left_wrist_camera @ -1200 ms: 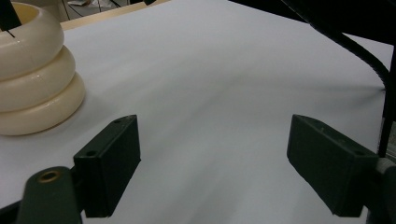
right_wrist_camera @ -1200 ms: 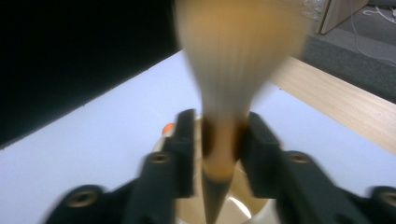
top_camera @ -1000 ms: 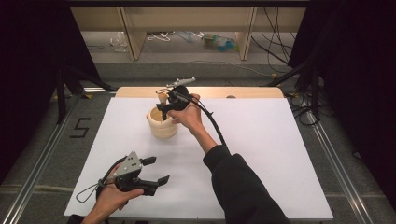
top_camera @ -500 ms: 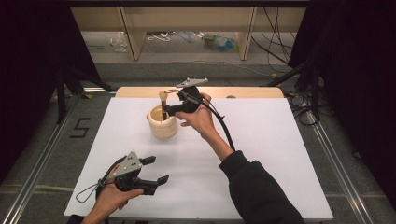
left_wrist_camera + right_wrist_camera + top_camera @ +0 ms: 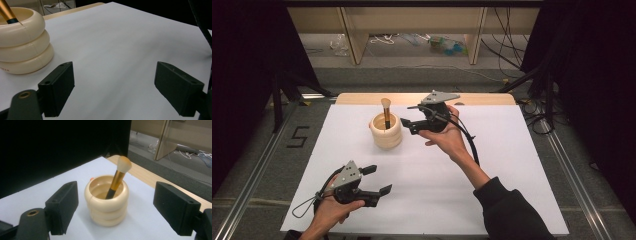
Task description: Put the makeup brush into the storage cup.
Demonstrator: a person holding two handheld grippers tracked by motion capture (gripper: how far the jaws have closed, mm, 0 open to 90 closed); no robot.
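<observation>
A cream ribbed holder (image 5: 386,132) made of three stacked rings stands on the white sheet toward the back left. A makeup brush (image 5: 386,112) with a gold and black handle and a pale head leans inside it, head up. My right gripper (image 5: 407,125) hovers just right of the holder, open and empty, jaws pointing at it. In the right gripper view the holder (image 5: 107,202) and brush (image 5: 118,180) sit between the jaws, farther off. My left gripper (image 5: 379,180) rests low near the front left, open and empty; its view shows the holder (image 5: 22,45) at the left.
A white sheet (image 5: 512,165) covers the table, with a wooden strip (image 5: 362,98) along the far edge. A black cable (image 5: 472,145) trails from the right gripper. Metal rails (image 5: 257,165) flank the table; shelving legs and clutter stand beyond.
The right gripper has let go of the brush, which now stands in the holder, and has drawn back to the right with its jaws open. The left gripper has stayed put.
</observation>
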